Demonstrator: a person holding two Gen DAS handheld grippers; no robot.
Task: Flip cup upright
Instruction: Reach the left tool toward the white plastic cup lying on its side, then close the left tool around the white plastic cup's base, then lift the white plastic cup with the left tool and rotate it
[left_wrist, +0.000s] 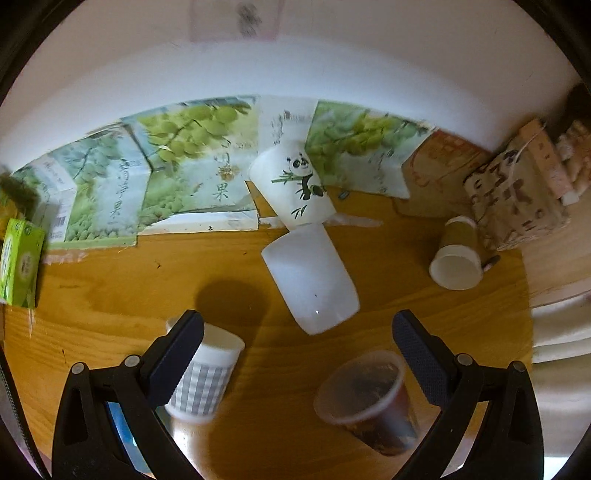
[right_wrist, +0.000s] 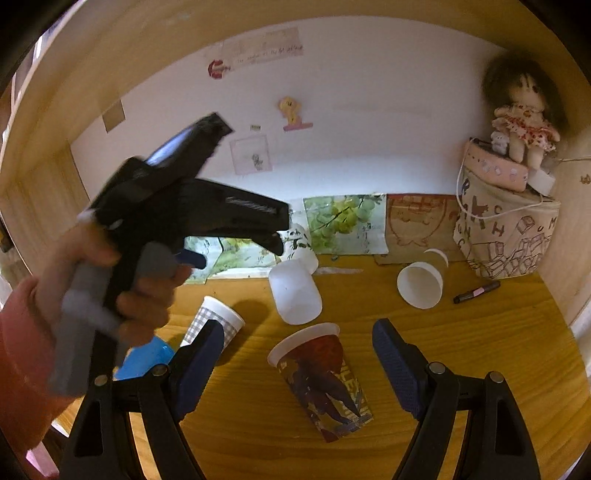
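Note:
Several cups lie on their sides on the wooden desk (left_wrist: 258, 435). A dark printed cup (left_wrist: 369, 402) lies near my open left gripper (left_wrist: 295, 354); in the right wrist view this cup (right_wrist: 325, 384) lies between the jaws of my open right gripper (right_wrist: 297, 358). A grey checked cup (left_wrist: 207, 376) (right_wrist: 214, 321) lies to the left, partly behind my left finger. A frosted white cup (left_wrist: 310, 277) (right_wrist: 295, 291) lies in the middle, a panda cup (left_wrist: 295, 184) behind it. A brown paper cup (left_wrist: 458, 258) (right_wrist: 421, 284) lies at the right. The left gripper also shows in the right wrist view (right_wrist: 258, 221), raised, empty.
Grape-print boxes (left_wrist: 184, 166) stand along the back wall. A patterned bag (right_wrist: 506, 236) with a doll (right_wrist: 524, 118) on top stands at the back right. A black marker (right_wrist: 476, 291) lies near the brown cup. A green box (left_wrist: 18, 262) stands at the left, a blue object (right_wrist: 144, 358) at front left.

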